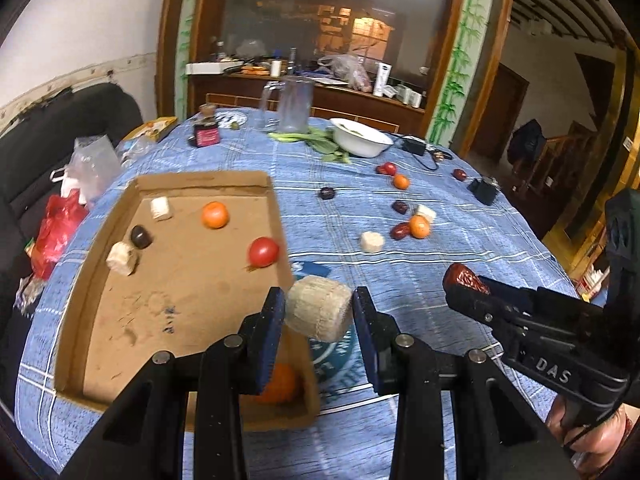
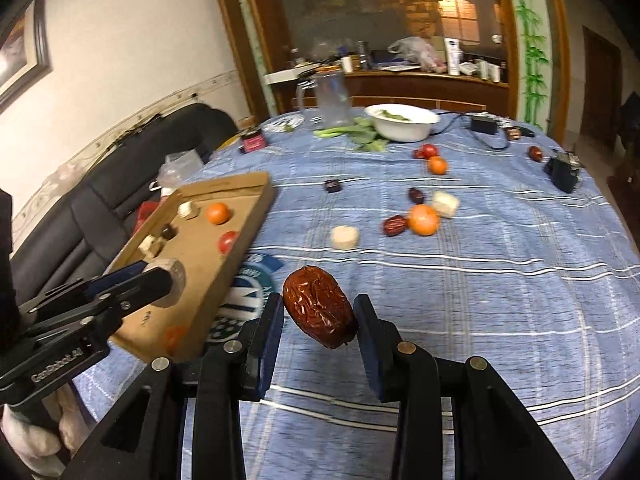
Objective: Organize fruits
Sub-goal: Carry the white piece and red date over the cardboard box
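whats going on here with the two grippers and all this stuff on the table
A person is sorting fruit into a cardboard tray on a blue-clothed table. The left gripper holds a pale cylindrical chunk at the tray's edge; the right gripper holds a red date. More dates and oranges lie loose on the cloth.

The left tool (image 1: 319, 312) half hides an orange (image 1: 280, 384) in the cardboard tray (image 1: 276, 216).

Blue plaid tablecloth (image 1: 420, 280), brown cardboard tray (image 1: 180, 300), wrinkled red-brown date (image 2: 318, 306)
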A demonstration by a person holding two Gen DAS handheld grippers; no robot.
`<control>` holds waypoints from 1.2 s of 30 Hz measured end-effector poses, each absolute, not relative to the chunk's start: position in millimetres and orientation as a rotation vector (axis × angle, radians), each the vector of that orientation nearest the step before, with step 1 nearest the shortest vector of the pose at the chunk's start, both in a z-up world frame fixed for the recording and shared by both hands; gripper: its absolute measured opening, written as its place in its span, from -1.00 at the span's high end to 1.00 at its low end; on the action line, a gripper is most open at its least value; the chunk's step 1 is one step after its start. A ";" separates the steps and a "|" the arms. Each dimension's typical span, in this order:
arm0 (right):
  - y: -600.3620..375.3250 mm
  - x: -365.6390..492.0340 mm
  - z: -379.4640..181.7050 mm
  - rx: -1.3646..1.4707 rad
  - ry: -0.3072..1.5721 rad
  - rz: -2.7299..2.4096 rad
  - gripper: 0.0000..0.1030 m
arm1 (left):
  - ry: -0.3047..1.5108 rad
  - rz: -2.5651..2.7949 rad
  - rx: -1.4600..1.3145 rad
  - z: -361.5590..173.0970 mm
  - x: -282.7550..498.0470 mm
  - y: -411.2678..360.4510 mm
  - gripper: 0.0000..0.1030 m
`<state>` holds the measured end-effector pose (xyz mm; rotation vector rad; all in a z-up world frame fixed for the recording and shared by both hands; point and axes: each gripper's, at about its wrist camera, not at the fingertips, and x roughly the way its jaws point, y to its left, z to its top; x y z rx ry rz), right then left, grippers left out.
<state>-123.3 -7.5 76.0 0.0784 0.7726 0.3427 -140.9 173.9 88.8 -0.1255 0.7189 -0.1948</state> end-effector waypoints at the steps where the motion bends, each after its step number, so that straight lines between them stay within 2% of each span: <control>1: -1.8 -122.6 75.1 0.078 0.778 0.355 0.24 | 0.721 -0.188 -0.132 87.3 -140.0 178.2 0.33; 22: 100.5 -76.8 65.9 -0.008 0.880 0.530 0.23 | 0.780 0.013 -0.272 67.4 -111.6 286.1 0.33; 36: 166.2 -2.7 37.4 -0.088 0.986 0.591 0.22 | 0.944 0.062 -0.253 46.4 -47.5 317.5 0.33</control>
